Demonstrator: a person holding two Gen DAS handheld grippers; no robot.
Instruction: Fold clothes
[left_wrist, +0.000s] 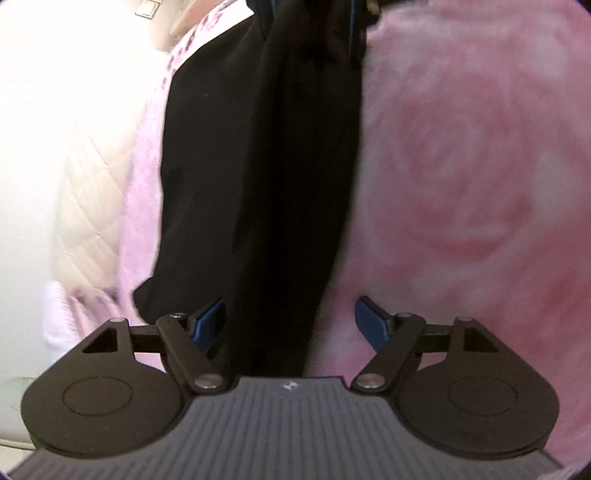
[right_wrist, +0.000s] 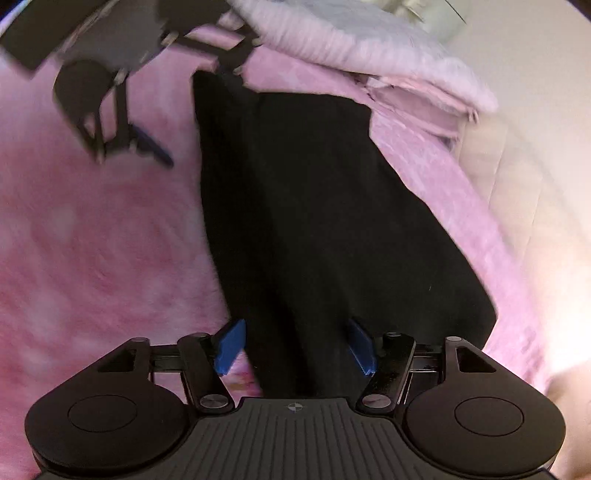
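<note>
A black garment (left_wrist: 258, 166) lies stretched out in a long folded strip on a fluffy pink blanket (left_wrist: 461, 166). My left gripper (left_wrist: 291, 323) is open just above one end of it, and the cloth runs under the gap between the blue pads without being pinched. In the right wrist view the same black garment (right_wrist: 314, 221) stretches away from my right gripper (right_wrist: 295, 347), which is open over its near end with nothing clamped. At the far end, blurred, is my left gripper's blue fingertip (right_wrist: 155, 147), with the jaws spread wide.
The pink blanket (right_wrist: 92, 240) covers the whole surface. A cream quilted cover (left_wrist: 85, 206) borders it on one side, seen also as the cream quilted cover (right_wrist: 517, 177). Folded pale pink bedding (right_wrist: 369, 44) is piled beyond the garment's far end.
</note>
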